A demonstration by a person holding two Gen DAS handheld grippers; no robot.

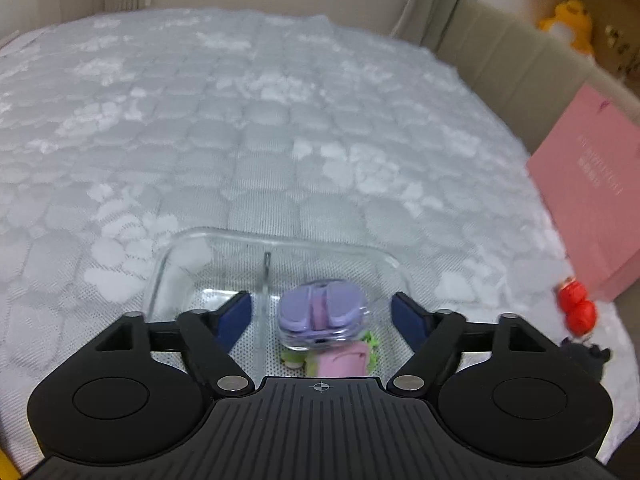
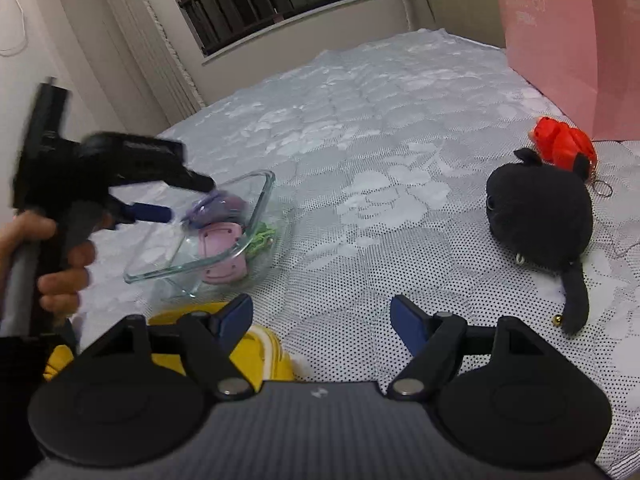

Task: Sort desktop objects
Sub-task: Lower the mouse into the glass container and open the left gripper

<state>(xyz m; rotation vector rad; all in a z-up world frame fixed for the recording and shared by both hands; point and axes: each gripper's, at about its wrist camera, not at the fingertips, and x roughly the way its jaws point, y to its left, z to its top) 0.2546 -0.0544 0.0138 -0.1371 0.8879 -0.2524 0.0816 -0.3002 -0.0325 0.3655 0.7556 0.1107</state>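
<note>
On the patterned cloth (image 1: 280, 120), both spread grippers (image 1: 322, 314) (image 2: 322, 320) partly hide the glass dish (image 1: 192, 248).

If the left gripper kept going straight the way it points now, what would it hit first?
Probably the purple clear-cased item lying in the clear glass container: it sits directly between the left gripper's open jaws. Depth is unclear, so the gap cannot be judged.
</note>
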